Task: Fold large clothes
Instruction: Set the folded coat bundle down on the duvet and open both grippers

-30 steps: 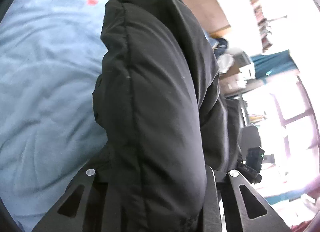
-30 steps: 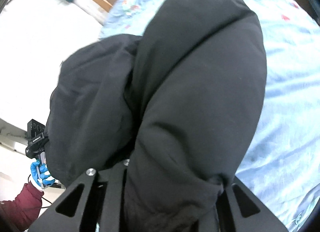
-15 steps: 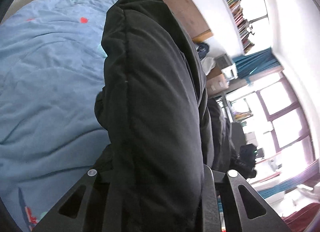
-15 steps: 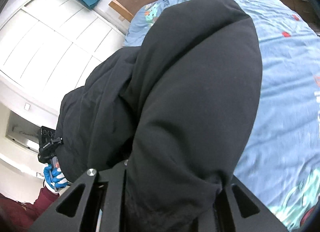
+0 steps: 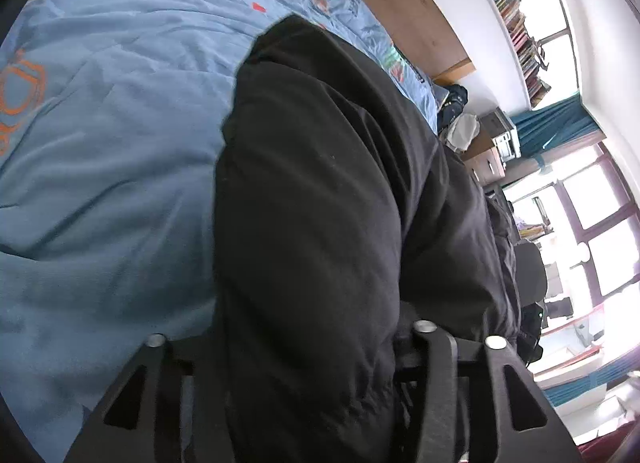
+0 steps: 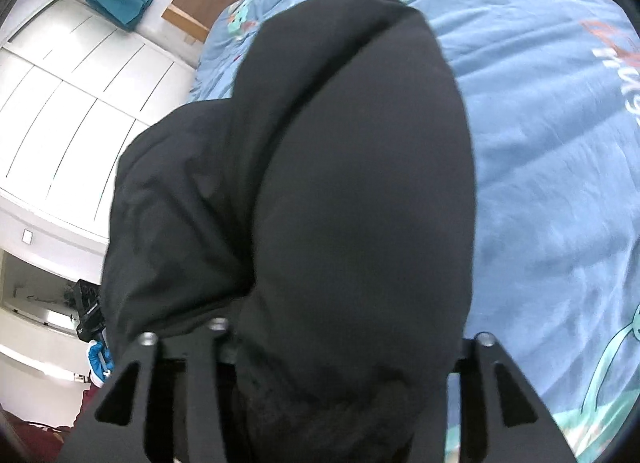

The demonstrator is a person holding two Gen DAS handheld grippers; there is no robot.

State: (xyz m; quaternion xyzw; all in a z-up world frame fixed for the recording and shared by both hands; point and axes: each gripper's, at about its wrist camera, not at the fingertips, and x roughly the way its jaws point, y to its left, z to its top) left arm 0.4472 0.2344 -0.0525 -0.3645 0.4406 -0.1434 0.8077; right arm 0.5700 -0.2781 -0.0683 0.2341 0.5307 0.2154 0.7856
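Left gripper (image 5: 316,347) and right gripper (image 6: 316,343) each clamped on black jacket (image 5: 320,223); bookshelf (image 5: 512,19) only leftward.

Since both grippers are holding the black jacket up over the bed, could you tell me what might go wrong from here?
1. The black jacket is thick and puffy; bunched between the left gripper fingers, it could slip out.
2. It fills the right gripper view too, so hem and sleeves are hidden; the fold may land uneven.
3. The soft, wrinkled blue duvet may let the jacket crease when laid down.
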